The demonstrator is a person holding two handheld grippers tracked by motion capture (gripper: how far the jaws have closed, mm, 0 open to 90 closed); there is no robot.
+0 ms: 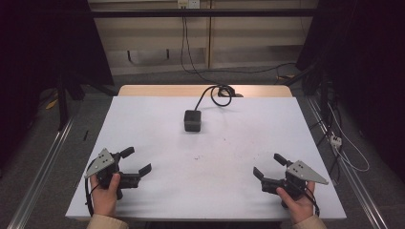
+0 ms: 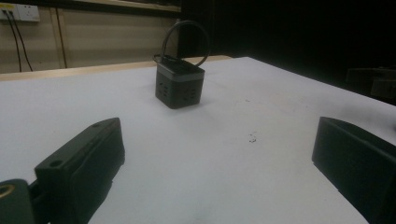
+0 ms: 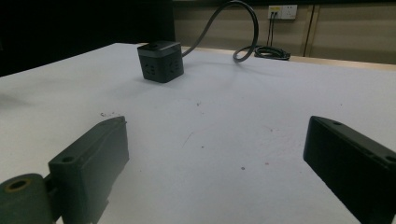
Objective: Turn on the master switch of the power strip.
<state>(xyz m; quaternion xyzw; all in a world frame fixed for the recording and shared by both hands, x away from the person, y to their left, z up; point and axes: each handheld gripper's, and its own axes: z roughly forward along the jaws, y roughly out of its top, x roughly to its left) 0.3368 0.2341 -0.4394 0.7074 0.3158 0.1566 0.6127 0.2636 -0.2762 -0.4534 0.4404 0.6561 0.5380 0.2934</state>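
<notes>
Socket cube (image 1: 192, 120) sitting upright mid-table, cord (image 1: 216, 93) looping behind it toward far edge, leaving near faces free for grasping; left gripper (image 1: 135, 161) and right gripper (image 1: 268, 165) waiting well short of cube, flanking it, jaws gaping wide, gripping nothing, both aiming at cube.
</notes>
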